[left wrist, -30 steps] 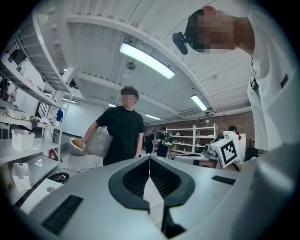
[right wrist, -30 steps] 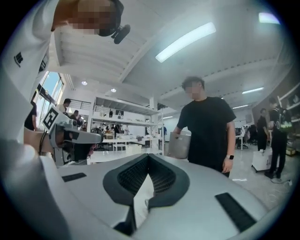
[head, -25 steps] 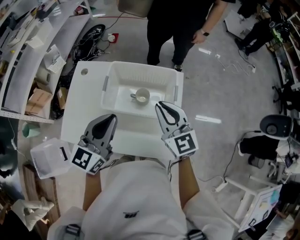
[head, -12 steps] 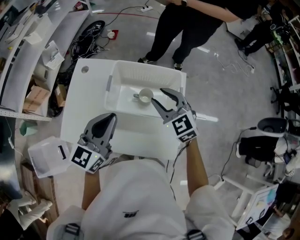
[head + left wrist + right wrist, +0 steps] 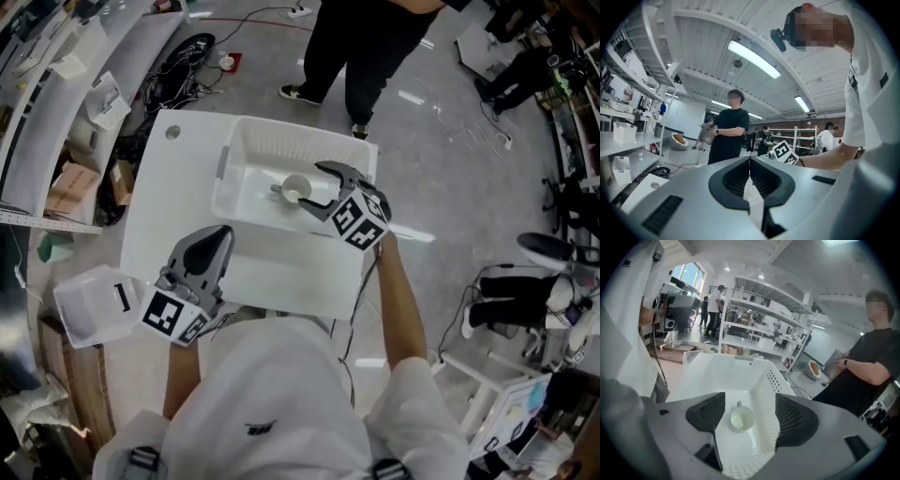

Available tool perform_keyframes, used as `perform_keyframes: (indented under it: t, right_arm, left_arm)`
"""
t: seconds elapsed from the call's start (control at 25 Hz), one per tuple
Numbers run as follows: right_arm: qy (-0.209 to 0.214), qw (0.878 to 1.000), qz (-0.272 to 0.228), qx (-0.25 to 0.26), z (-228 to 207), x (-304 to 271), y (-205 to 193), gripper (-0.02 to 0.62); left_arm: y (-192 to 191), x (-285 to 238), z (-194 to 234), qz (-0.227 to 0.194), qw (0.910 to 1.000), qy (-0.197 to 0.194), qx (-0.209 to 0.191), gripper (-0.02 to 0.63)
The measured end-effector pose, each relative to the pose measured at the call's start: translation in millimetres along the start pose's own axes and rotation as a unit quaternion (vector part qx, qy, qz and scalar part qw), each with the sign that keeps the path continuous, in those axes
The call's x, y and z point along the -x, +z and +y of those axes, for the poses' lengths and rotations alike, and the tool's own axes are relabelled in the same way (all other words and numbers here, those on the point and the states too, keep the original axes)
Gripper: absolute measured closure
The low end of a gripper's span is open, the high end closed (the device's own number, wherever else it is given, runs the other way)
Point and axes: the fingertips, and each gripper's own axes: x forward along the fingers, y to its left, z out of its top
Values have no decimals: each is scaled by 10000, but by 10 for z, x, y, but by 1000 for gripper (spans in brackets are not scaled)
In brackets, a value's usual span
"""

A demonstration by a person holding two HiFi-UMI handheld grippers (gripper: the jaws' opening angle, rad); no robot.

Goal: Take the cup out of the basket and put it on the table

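On the table (image 5: 159, 206) a white basket (image 5: 246, 155) sits toward the far side, and the cup (image 5: 296, 188) stands upright on its floor, near the basket's right wall, with its handle pointing to the left in the head view. Over the basket's right part the right gripper (image 5: 309, 187) reaches in, its jaws opening and set one on each side of the cup; the right gripper view shows the cup framed between the two pads with clear gaps on both sides, so nothing is grasped. At the table's near left the left gripper (image 5: 223, 234) is held over the surface, its jaws pressed together with nothing between them. Beyond the table's far edge a person in black (image 5: 366, 37) stands on the floor.
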Motion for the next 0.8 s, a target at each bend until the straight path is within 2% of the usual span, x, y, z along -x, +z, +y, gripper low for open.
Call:
perform_keyframes:
  t: [0.32, 0.8]
  right_arm:
    - [645, 9939, 802, 392, 43, -455, -358, 215]
    - [1478, 9700, 1730, 860, 263, -1048, -796, 156]
  left_arm:
    - [-55, 27, 25, 30, 10000, 90, 27, 595]
    - [-113, 73, 137, 121, 9996, 257, 61, 595]
